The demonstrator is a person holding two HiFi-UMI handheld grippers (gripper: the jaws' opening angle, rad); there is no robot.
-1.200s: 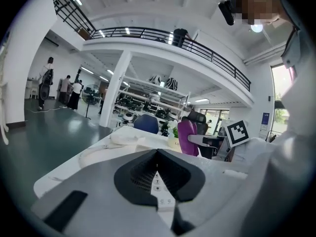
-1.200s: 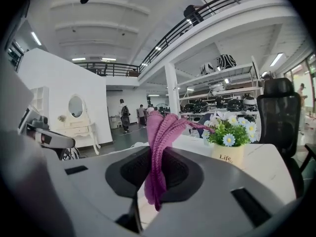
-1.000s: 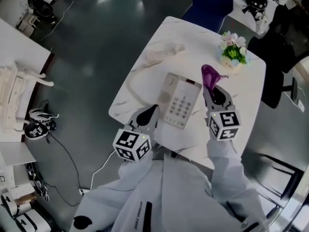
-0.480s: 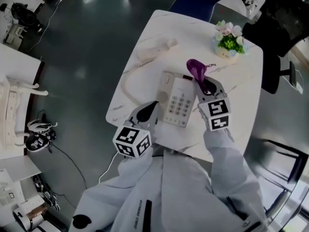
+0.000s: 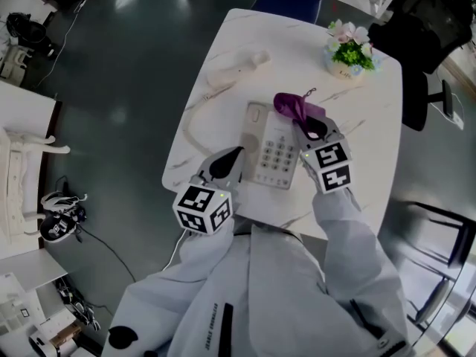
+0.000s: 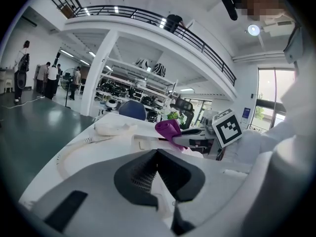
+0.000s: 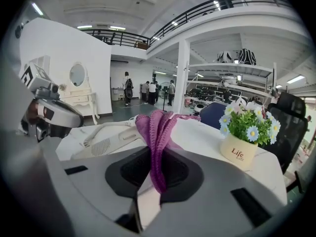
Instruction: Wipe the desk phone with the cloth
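A: Gripping anything, is the right gripper (image 5: 311,129)?

B: Yes. Its jaws are pinching the purple cloth (image 5: 290,105). One fold is running down between the pads, and the rest is bunching out past the tips.

A: Where is the cloth sitting against the phone (image 5: 271,155)?

B: It is hanging over the phone's far right corner, just beyond the keypad. I cannot tell whether it is touching the casing.

A: And how is that gripper lying?

B: It is lying along the phone's right side and pointing away from the person, with its tips over the phone's upper part.

A: What is the left gripper (image 5: 229,161) doing?

B: Its jaws are pressing together with nothing between them. It is hovering just beside the phone's near left corner, over the near edge of the table (image 5: 372,125), apart from the cloth.

A: Is the handset (image 5: 236,67) sitting on the phone?

B: No, it is lying off it, at the far left of the table. The cord (image 5: 190,125) is looping from it along the table's left side.

A: Anything else on the table?

B: A flower pot (image 5: 348,54) is standing at the far right corner, well apart from the phone.
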